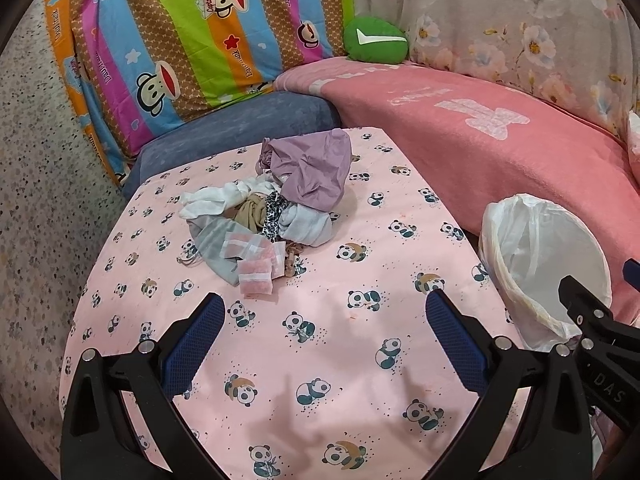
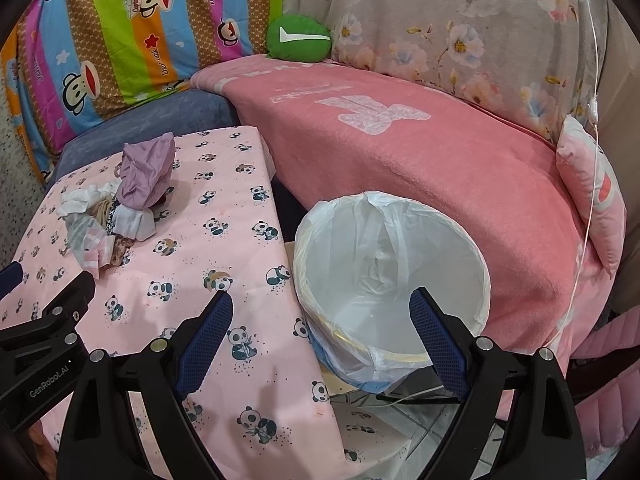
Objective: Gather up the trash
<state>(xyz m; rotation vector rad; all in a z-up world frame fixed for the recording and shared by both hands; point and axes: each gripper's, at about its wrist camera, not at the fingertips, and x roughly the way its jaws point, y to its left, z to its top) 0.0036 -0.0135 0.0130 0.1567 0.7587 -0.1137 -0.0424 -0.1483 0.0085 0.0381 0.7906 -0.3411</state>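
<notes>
Panda-print tablecloth (image 1: 320, 344), pink blanket (image 2: 400, 168), green cushion (image 2: 298, 38), striped monkey-print sheet (image 1: 180, 40), possibly quilted

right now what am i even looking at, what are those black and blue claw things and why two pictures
Each picture comes from a camera mounted on a hand-held gripper, looking forward along its two blue-padded fingers. A person holds one in each hand; no robot arm is involved. The left gripper faces a table with a pink panda cloth, where a pile of crumpled scraps lies, topped by a purple wrapper. The right gripper faces a bin with a white liner standing beside the table, before a pink-covered sofa. Both grippers are open and hold nothing.
</notes>
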